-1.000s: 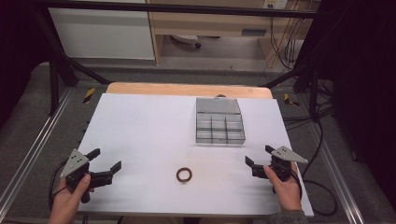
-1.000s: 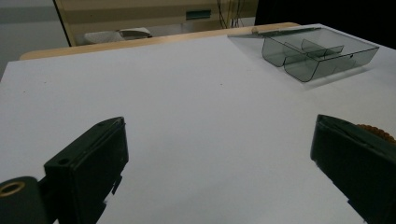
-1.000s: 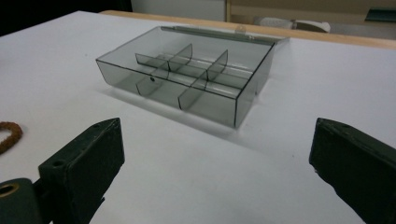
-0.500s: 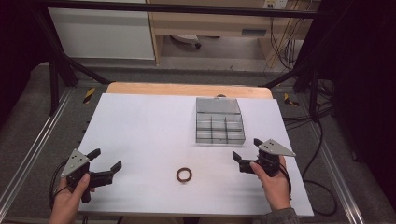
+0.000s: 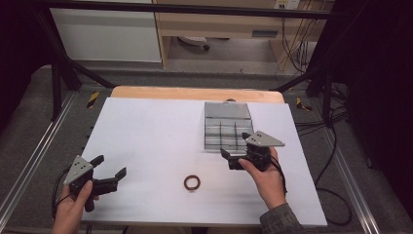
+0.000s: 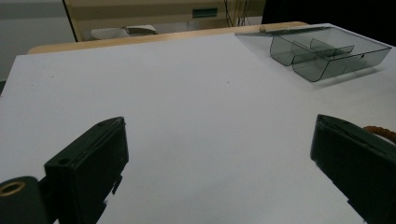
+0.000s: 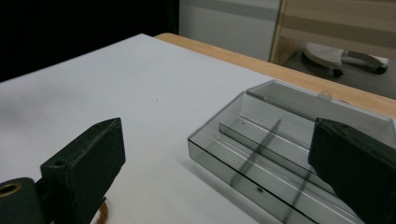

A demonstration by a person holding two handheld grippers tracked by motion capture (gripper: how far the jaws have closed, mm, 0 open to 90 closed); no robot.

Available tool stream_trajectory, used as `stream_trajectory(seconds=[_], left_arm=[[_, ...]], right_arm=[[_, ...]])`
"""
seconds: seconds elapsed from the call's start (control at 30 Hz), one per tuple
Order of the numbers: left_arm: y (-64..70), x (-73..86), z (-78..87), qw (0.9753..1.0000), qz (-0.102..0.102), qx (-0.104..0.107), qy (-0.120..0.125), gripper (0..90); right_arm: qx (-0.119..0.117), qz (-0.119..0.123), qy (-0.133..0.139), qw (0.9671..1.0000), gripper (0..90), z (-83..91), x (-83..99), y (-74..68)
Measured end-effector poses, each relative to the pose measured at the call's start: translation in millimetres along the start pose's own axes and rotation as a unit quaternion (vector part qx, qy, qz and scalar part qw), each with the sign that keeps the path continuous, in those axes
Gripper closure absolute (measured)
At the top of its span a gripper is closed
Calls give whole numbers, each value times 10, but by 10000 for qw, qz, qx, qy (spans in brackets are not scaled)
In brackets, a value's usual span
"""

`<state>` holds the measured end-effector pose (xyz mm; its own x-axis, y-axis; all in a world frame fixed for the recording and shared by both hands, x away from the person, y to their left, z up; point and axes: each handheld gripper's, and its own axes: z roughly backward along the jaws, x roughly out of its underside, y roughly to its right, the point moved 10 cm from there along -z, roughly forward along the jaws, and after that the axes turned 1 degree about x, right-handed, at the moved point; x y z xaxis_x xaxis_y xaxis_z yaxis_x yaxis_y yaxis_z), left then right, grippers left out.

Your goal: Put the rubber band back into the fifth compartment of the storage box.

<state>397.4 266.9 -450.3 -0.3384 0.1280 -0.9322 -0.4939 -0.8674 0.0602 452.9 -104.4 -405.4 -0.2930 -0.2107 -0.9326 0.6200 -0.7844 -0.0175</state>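
Note:
A small brown ring lies flat on the white table top, near the front middle. A clear grey compartment box with its lid folded back stands at the right of centre. My right gripper hovers open at the box's near edge, up and to the right of the ring. Its view looks along the box, and a sliver of the ring peeks out beside its left jaw. My left gripper is open at the front left, jaws pointing right toward the ring. Nothing is between either pair of jaws.
A wooden board edge runs along the back of the white top. Metal frame rails flank the table, and cables hang at the right. A cabinet and shelf stand beyond the back edge.
The right hand has carried its gripper left and forward, from the table's right edge to the box's near edge. The left gripper and the ring have stayed put.

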Motion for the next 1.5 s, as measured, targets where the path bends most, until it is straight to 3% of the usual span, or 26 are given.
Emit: stream_trajectory(seconds=[0.07, 0.23, 0.5, 0.93, 1.13, 1.2, 1.5], left_arm=[[-5, 3, -3, 10000, 6, -11, -8, 42], [-17, -17, -13, 10000, 16, -13, 31, 42], [1, -13, -18, 10000, -12, 13, 11, 42], [20, -7, -29, 10000, -7, 52, -9, 42], [28, 1, -38, 10000, -3, 76, -30, 42], [31, 6, -40, 10000, -3, 85, -41, 42], [43, 24, -48, 9999, 15, 125, -84, 42]], right_arm=[[-47, -41, 21, 10000, 38, -65, -28, -59], [-117, 65, -273, 9995, 30, -155, 64, -210], [-290, 135, -332, 9989, 31, -234, 96, -388], [-549, 261, -692, 9957, 38, -453, 300, -761], [-764, 299, -1025, 9913, 55, -505, 404, -891], [-875, 332, -1183, 9886, 59, -533, 467, -964], [-1108, 392, -1523, 9813, 53, -595, 667, -1124]])
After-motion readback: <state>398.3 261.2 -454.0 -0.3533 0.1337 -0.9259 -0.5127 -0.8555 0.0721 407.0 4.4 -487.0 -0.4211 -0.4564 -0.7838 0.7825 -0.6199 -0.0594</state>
